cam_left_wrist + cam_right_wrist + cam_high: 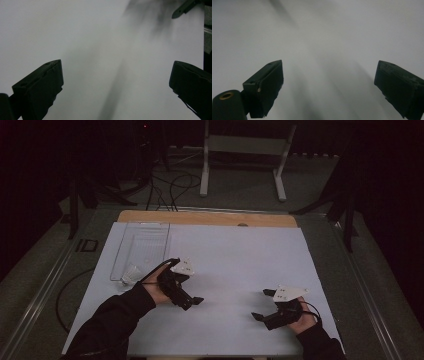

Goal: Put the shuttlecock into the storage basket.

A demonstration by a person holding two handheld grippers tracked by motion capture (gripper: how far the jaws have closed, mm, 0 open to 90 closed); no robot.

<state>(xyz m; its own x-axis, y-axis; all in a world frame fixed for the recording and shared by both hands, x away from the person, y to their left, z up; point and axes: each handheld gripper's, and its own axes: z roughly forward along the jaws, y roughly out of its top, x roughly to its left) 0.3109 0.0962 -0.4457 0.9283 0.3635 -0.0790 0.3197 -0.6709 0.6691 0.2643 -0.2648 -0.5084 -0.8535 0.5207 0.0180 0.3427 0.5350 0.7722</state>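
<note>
Looking down in the high view: a matte white sheet (235, 270) is covering the table, with a strip of bare wood (207, 217) showing along its far edge. A clear plastic tray (142, 247), rectangular and ribbed, is lying in the upper left of the sheet; a small clear cup-like piece (131, 275), too faint to identify, is sitting just below it. The left gripper (192, 292), black with a pale three-cornered plate, is hovering in the lower centre-left, just right of that piece, jaws spread apart. The right gripper (264, 304) is sitting in the lower right, near the sheet's right edge, jaws also spread wide. Open white surface is lying between the two grippers and across the centre and upper right.

Left gripper view: two blocky black jaws are standing wide apart at lower left and lower right, nothing between them, over blurred smooth white. The sheet's edge is running down the far right of the frame.

Right gripper view: both jaws are standing wide, holding nothing, above plain white surface with soft grey shadows.
</note>
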